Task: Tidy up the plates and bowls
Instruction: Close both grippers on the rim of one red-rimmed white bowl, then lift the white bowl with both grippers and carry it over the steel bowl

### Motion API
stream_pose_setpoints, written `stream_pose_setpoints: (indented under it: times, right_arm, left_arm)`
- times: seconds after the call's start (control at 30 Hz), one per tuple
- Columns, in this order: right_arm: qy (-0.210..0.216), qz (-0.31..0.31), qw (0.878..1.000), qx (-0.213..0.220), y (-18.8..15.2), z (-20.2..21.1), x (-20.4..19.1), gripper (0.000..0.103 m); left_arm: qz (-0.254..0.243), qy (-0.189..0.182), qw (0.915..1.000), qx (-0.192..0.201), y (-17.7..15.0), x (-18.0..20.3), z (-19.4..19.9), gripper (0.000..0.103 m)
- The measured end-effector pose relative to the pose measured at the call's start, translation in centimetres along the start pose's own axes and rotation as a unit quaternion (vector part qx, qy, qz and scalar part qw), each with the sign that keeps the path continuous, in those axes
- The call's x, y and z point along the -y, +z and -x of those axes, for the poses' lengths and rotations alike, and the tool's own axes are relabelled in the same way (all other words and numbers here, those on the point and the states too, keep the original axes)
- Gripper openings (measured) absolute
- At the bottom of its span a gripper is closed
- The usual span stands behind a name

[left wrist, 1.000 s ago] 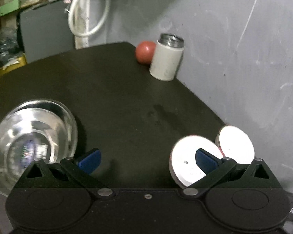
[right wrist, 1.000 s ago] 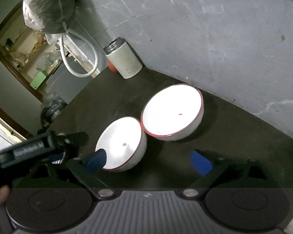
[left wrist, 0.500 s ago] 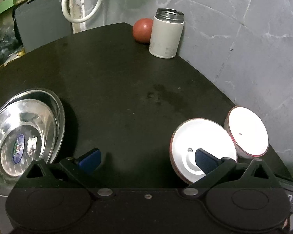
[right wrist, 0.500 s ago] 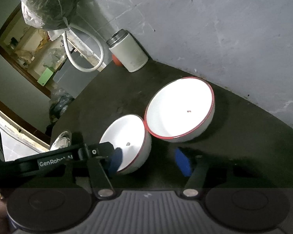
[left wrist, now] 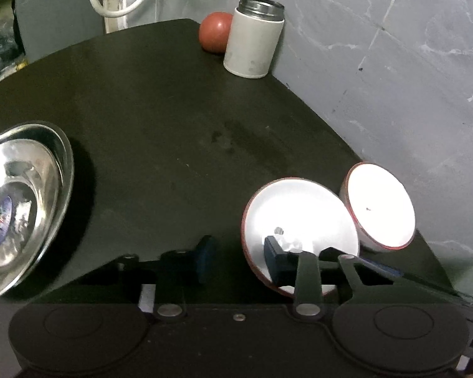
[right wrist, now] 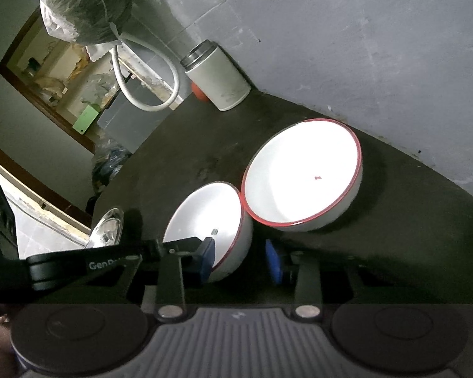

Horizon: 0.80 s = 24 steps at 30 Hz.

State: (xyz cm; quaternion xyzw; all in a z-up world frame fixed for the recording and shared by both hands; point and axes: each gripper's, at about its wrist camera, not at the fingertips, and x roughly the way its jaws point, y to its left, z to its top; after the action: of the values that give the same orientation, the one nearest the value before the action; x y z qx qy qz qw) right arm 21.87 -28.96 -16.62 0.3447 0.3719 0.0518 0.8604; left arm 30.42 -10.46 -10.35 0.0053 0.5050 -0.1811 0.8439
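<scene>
Straddling small bowl (right wrist: 205, 217) rim, right fingers (right wrist: 206, 256)

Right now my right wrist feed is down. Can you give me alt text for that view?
The right tool straddles the near rim of the smaller white red-rimmed bowl, one blue pad inside and one outside, not clamped. The larger matching bowl touches its rim, nearer the grey wall. A white canister stands at the dark table's far end; the left tool reaches in at left.
</scene>
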Motion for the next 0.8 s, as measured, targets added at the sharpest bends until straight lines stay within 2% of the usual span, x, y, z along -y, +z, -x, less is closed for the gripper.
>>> stream_pose_setpoints:
  times: [0.1, 0.2, 0.27, 0.37, 0.57, 0.8]
  right_arm:
    - [0.004, 0.006, 1.0, -0.002, -0.1, -0.2, -0.1, 0.037]
    - [0.008, 0.011, 1.0, -0.004, -0.1, -0.4, -0.3, 0.035]
    - [0.01, 0.015, 1.0, -0.005, -0.1, -0.4, -0.4, 0.032]
    - [0.008, 0.027, 1.0, -0.012, -0.2, -0.4, -0.9, 0.032]
    - [0.027, 0.059, 0.998, -0.004, -0.4, 1.1, -2.4, 0.032]
    - [0.055, 0.111, 0.992, 0.003, -1.3, 3.5, -5.3, 0.032]
  left_arm:
    - [0.009, -0.01, 0.9999, 0.002, -0.2, 0.0, 0.1, 0.019]
    - [0.009, -0.013, 0.9999, 0.003, -0.4, 0.2, 0.2, 0.013]
    - [0.004, -0.01, 0.9999, 0.003, -0.6, 0.4, 0.4, 0.013]
    - [0.005, -0.012, 0.9999, 0.01, -0.7, 0.2, 0.9, 0.013]
    - [-0.001, -0.022, 0.9985, 0.051, -1.3, -0.1, 4.0, 0.012]
    - [0.027, -0.024, 0.9958, 0.084, -2.9, -1.8, 8.0, 0.012]
